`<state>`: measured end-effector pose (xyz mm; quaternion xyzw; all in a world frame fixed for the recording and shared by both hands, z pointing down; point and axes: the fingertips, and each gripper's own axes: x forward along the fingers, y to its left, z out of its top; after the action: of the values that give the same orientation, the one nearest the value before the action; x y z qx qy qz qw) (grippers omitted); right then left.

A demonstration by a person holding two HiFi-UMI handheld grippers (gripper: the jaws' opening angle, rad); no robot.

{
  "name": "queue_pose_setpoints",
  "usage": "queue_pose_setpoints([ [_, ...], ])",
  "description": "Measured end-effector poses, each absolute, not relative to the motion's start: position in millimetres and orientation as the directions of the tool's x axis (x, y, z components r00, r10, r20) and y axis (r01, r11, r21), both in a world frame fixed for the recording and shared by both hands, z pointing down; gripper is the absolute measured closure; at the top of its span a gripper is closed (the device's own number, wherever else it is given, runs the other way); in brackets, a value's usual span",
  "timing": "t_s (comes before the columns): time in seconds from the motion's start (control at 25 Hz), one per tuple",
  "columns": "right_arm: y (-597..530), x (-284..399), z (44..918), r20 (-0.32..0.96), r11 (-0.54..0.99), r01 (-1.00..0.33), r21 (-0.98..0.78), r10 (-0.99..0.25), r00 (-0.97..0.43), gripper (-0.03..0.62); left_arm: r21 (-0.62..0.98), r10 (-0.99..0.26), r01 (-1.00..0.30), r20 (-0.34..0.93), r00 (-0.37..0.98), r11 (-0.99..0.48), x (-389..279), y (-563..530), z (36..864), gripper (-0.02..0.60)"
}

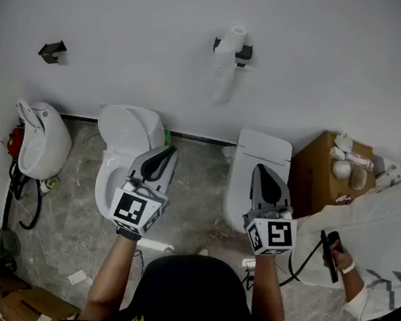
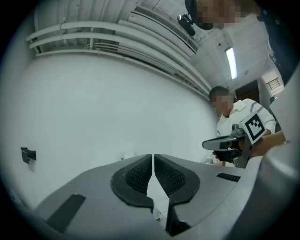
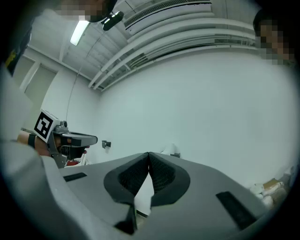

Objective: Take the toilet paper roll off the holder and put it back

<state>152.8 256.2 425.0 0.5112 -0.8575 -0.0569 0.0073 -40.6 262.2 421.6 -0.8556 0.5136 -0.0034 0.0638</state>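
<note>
The white toilet paper roll [image 1: 234, 38] sits on a black holder [image 1: 244, 52] high on the white wall, a long tail of paper hanging below it. Both grippers are held level, well short of the wall and apart from the roll. My left gripper [image 1: 165, 152] is shut and empty, its tips together in the left gripper view [image 2: 153, 156]. My right gripper [image 1: 265, 175] is likewise shut with nothing in it [image 3: 148, 154]. In the right gripper view the roll [image 3: 171, 150] peeks just above the jaws, slightly right of the tips.
Two white toilets [image 1: 127, 132] [image 1: 260, 153] stand against the wall below the grippers. A second black bracket [image 1: 52, 51] is on the wall at left, above a white fixture [image 1: 42, 138]. A cardboard box [image 1: 323, 174] and a person in white [image 1: 382, 242] are at right.
</note>
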Motion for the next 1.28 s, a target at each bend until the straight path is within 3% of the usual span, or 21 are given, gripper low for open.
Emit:
queue_pose_setpoints([
  [0.28,255,149,430,-0.034,0.51,-0.851,0.124,-0.855,-0.517,0.589,-0.125,-0.87,-0.866,-0.033,0.492,-0.485,-40,262,435,0.563],
  [0.52,253,139,430,-0.035,0.517,-0.851,0.096,-0.853,-0.521,0.517,-0.138,-0.877,-0.871,-0.031,0.48,-0.472,-55,258,427,0.563],
  [1.28,263,103,431,-0.028,0.447,-0.89,0.09,-0.892,-0.451,0.517,-0.14,-0.858,-0.853,-0.032,0.512,-0.503,-113,271,430,0.563],
])
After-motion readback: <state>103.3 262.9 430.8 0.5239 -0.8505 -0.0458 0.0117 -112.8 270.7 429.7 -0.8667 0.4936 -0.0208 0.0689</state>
